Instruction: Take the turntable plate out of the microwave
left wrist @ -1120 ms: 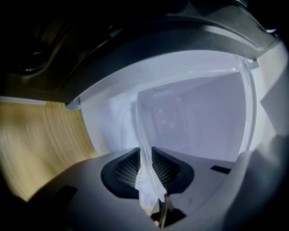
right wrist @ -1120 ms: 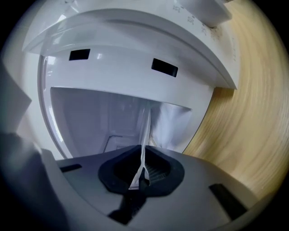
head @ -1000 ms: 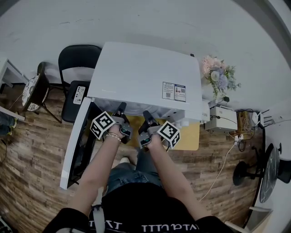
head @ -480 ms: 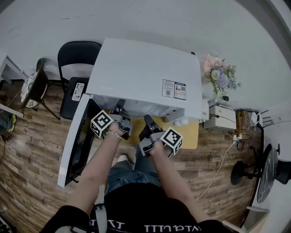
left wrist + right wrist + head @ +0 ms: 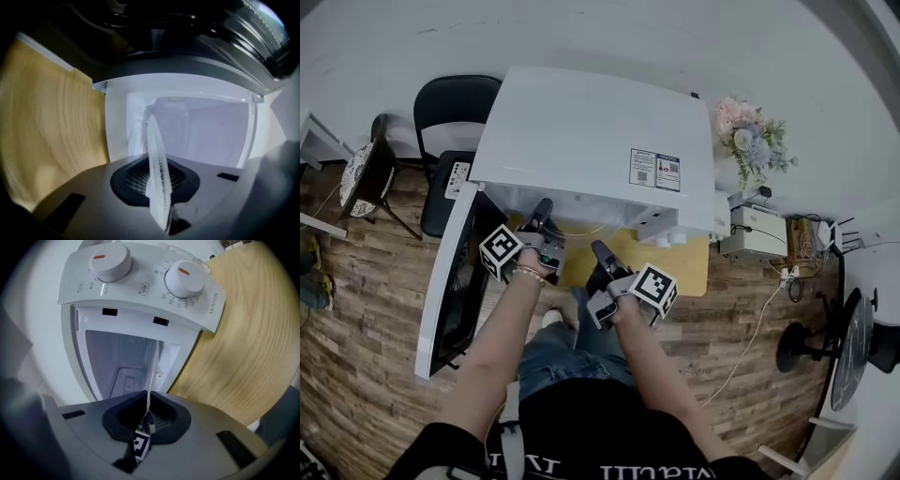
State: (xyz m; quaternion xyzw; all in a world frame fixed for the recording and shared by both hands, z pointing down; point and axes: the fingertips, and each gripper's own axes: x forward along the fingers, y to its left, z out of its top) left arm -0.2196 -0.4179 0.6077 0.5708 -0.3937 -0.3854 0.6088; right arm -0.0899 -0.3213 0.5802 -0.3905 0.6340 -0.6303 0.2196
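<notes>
The glass turntable plate (image 5: 157, 173) is a clear disc, edge-on between the jaws of my left gripper (image 5: 159, 187). Those jaws have just been closing and now press on its rim. In the right gripper view the plate (image 5: 151, 373) is a thin bright line, and my right gripper (image 5: 145, 416) is shut on its opposite rim. In the head view the plate (image 5: 577, 228) is a faint arc at the cavity mouth of the white microwave (image 5: 591, 141). My left gripper (image 5: 542, 211) and right gripper (image 5: 600, 251) hold it from either side.
The microwave door (image 5: 450, 281) hangs open at the left. Its panel with two knobs (image 5: 140, 273) sits right of the cavity. It stands on a wooden table (image 5: 689, 272). A black chair (image 5: 455, 103) is behind at the left, flowers (image 5: 750, 141) and a white box (image 5: 755, 234) at the right.
Both grippers have drawn back from the microwave toward the person, the right one further, bringing the plate out with them. The left gripper has rolled a little.
</notes>
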